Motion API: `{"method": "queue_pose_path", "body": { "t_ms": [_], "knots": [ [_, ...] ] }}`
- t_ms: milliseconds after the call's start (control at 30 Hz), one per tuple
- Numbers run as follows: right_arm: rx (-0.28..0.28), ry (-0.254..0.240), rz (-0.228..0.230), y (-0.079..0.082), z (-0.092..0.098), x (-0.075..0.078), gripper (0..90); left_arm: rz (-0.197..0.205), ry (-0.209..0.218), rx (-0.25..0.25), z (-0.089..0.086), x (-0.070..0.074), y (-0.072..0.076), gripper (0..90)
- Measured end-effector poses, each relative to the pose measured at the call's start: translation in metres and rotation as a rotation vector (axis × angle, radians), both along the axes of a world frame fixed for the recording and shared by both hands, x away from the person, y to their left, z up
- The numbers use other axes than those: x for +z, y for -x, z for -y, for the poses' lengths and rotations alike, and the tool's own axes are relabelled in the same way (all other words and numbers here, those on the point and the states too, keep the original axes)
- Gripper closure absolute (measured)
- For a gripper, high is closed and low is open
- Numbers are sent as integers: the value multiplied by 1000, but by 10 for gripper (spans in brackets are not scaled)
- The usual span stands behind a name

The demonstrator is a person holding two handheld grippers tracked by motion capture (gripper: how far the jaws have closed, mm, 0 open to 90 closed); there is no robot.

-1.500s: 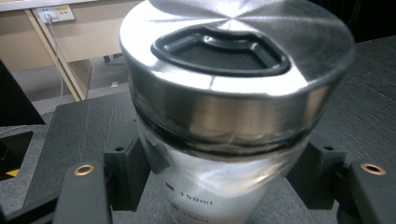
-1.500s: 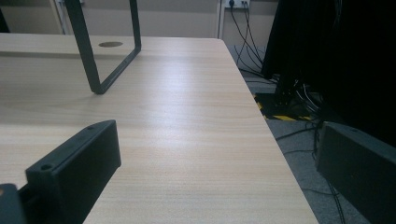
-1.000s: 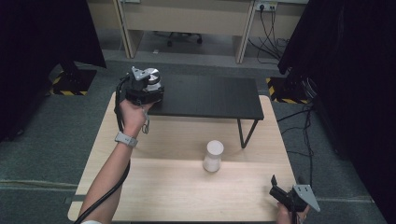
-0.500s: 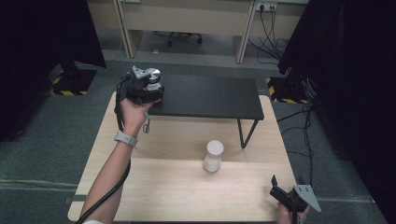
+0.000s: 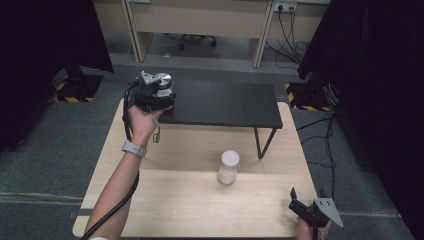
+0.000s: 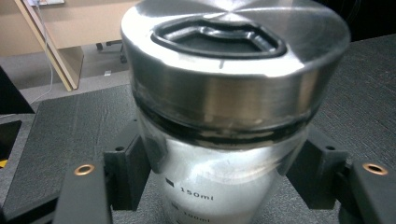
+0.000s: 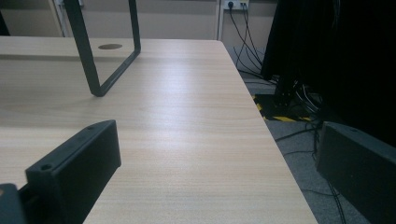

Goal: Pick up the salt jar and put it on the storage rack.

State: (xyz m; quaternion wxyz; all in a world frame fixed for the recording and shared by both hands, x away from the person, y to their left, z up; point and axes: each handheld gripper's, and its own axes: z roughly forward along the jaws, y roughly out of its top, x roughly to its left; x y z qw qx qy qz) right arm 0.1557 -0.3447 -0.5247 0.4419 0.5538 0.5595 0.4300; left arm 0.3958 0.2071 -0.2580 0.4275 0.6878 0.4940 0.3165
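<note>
Pale wooden worktop (image 5: 165, 200) carries a low black shelf (image 5: 225, 102) along its far side. Left tool (image 5: 152, 95) pinches a clear jar (image 6: 219, 177) with a steel lid (image 6: 233, 60) between both jaws, at the shelf's left end. Right tool (image 5: 305, 210) rests at the near right corner, jaws spread, nothing between them. White cup (image 5: 228, 167) stands upside down mid-worktop.

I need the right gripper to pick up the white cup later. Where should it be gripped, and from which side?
Grip the white cup around its middle, coming level from the right gripper's side. It stands upright and alone on the wooden table, mouth down it seems, its round wall free all round.
</note>
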Motion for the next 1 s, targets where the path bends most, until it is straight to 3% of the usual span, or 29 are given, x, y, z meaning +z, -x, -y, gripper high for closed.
{"method": "queue_pose_path", "body": {
  "t_ms": [33, 133, 300, 633, 1000],
  "knots": [
    [-1, -3, 0, 0, 0, 0, 3, 3, 1, -4, -1, -1, 1, 298],
    [-2, -5, 3, 1, 0, 0, 3, 12, 33, -26, -3, -3, 5, 155],
    [-3, -6, 4, 1, 0, 0, 3, 30, 4, -9, 8, -3, 14, 9],
    [4, 6, 5, 2, 0, -1, 3, 30, 28, -10, 3, -1, 31, 0],
    [29, 24, -6, 1, 1, 1, 3, 59, 17, 23, -13, -16, 77, 0]
  ]
}}
